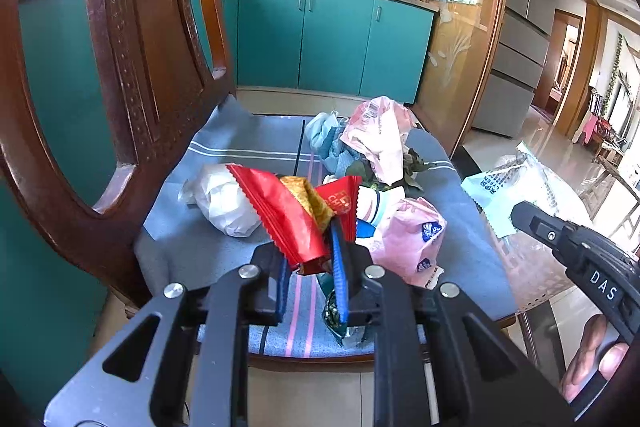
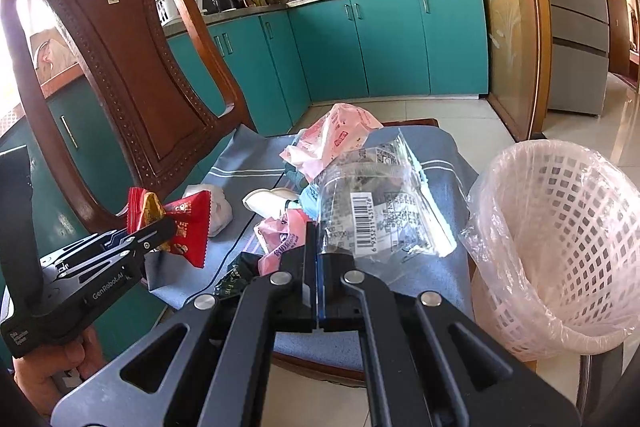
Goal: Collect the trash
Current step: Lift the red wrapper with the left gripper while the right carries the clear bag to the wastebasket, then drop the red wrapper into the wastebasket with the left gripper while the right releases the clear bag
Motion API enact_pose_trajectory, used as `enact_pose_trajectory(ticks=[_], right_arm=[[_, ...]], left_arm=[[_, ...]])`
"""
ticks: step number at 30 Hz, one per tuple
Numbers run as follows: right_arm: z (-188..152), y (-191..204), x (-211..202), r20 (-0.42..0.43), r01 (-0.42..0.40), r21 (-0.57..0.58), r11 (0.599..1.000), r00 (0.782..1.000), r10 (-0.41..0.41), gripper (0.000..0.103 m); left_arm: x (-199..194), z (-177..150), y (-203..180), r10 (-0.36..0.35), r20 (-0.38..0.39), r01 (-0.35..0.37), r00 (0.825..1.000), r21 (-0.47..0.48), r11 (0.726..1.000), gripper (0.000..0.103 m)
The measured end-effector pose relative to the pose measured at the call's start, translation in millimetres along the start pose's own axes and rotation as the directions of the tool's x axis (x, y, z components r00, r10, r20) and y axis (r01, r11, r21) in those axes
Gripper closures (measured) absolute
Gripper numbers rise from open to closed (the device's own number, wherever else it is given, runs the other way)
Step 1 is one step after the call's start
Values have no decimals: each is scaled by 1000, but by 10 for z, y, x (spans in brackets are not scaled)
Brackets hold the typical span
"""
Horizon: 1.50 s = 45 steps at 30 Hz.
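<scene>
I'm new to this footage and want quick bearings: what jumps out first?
A heap of wrappers covers the blue cloth on a wooden chair. The left gripper is shut on red wrappers above the seat, and the right gripper pinches a clear barcoded bag. A lined white basket waits at the right.

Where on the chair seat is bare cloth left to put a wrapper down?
Bare cloth lies along the side of the seat next to the basket. A second patch lies between the white crumpled paper and the chair back. The middle is crowded with wrappers, from the pink bag to the seat's front edge.
</scene>
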State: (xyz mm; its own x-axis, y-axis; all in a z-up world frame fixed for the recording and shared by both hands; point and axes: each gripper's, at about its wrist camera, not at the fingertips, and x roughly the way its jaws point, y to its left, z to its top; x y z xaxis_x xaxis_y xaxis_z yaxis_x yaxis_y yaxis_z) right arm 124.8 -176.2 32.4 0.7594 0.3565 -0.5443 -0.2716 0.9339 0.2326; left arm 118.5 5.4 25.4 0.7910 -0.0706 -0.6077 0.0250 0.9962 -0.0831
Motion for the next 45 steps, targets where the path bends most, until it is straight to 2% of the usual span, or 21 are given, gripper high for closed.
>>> enact_pose_trajectory(ticks=[16,21,26,31,36,38,39,41,42,43,45], right_arm=[[2,11,-1,0,0,-8,1000,1000,0,102],[44,-60,-39,24,11,7,1000,1000,-11,102],[219,-420,-163,87,77,72,994,993,-83,102],[411,-1157,-349,143,167,244,955,968,-206,102],[395,-1731,-399,114,228,386,894,950,-291,102],[368,-1900,-346,66,271,418,867,943,-327,101],[340,-1946,-336,51,278,437,855,942,-332,95],[293,-2046,-319,31,258,487,834,950,-312,71],[280,-2041,-326,39,246,502,829,951,-306,46],[277,-2022,-346,55,236,513,825,950,-306,31],[287,-1942,-418,96,215,514,831,948,-304,26]], left_arm=[[-3,1,3,-3,-1,3,1000,0,1000,83],[-5,-4,13,0,4,0,1000,-4,1000,83],[-5,-11,42,-7,4,7,1000,-14,1000,83],[-39,-7,61,-21,13,21,1000,-18,1000,84],[-53,-29,79,-27,12,27,1000,-19,999,84],[-37,-33,78,-28,6,28,1000,-16,999,84],[-23,-39,75,-28,2,28,1000,-14,1000,84],[-9,-32,63,-28,-1,28,1000,-12,1000,84],[-5,-32,58,-30,-1,30,1000,-11,999,84],[-7,-30,47,-32,0,32,999,-10,999,84],[-11,-31,19,-34,5,34,999,0,999,84]])
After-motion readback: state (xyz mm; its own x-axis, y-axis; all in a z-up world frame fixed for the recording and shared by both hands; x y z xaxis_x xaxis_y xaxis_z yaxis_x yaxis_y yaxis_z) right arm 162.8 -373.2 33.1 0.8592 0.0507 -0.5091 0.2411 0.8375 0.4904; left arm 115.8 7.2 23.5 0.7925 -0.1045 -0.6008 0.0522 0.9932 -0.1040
